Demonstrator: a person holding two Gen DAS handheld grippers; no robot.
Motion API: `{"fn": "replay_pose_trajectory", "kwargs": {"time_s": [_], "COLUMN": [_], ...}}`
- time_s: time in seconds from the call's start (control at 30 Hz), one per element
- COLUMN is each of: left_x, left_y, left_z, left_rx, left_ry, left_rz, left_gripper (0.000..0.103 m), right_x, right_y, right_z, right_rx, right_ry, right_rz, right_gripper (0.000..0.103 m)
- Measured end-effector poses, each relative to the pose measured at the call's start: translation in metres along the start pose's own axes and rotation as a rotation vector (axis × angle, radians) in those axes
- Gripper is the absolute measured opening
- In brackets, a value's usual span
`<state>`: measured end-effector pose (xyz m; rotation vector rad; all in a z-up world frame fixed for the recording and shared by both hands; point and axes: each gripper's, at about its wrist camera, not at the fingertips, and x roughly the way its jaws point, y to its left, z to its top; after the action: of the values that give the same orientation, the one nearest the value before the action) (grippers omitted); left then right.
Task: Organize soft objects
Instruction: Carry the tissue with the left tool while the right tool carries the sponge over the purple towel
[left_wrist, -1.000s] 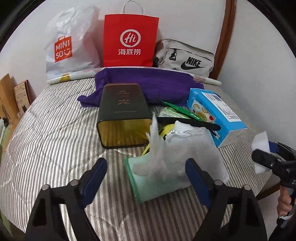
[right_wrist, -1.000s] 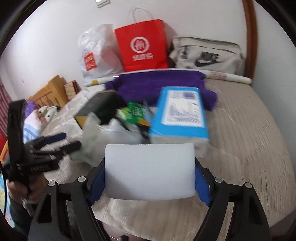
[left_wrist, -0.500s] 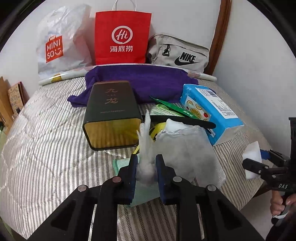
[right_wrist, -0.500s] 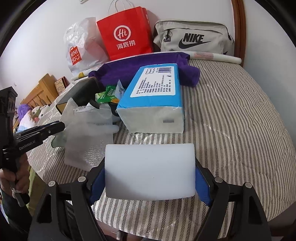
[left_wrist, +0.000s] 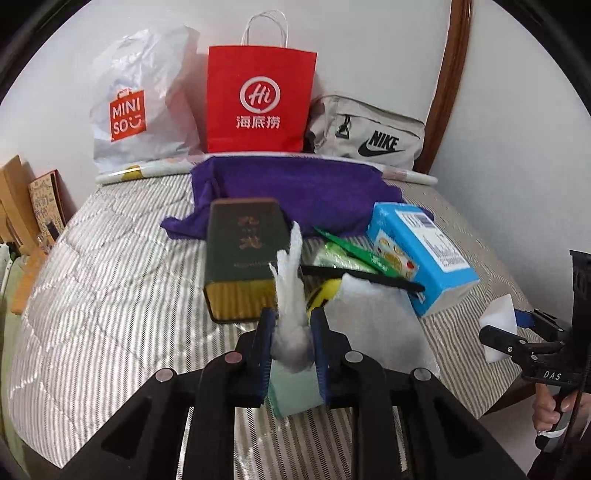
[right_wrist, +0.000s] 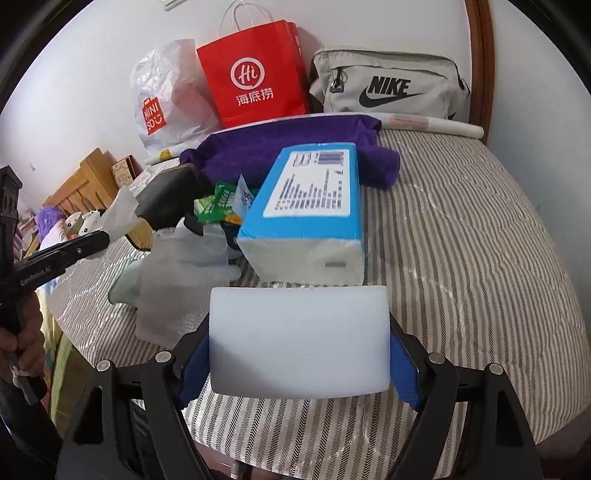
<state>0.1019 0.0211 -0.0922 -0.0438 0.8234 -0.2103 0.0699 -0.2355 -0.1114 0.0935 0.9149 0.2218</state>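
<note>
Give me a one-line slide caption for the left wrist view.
Left tool pinches a white glove above the striped bed, with a dark tin and blue tissue pack behind.

Left claw pinched nearly closed; right claw spread wide, both angled downward.

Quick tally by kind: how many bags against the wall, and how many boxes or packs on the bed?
Bags: 3 (white plastic bag, red paper bag, grey pouch)
Boxes or packs: 2 (dark tin box, blue tissue pack)
Total: 5
</note>
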Motion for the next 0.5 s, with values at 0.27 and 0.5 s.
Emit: {"fn": "replay_pose_trajectory", "kwargs": {"time_s": [0.27, 0.5], "left_x": [-0.004, 0.002], "left_y": [0.008, 0.017], "left_z": [0.024, 0.050], "left_rx": [-0.013, -0.032], "left_ry": [-0.017, -0.029], "left_rz": [0.010, 0.019], "left_gripper": [0.019, 0.019], "right_x": [-0.012, -0.005], "right_y": [0.005, 0.012], "right_z": [0.032, 0.075], "right_rx": [-0.032, -0.080], "right_ry": [-0.040, -0.064], "right_rz": [0.017, -0.002], "right_gripper": [0.081, 0.081]}}
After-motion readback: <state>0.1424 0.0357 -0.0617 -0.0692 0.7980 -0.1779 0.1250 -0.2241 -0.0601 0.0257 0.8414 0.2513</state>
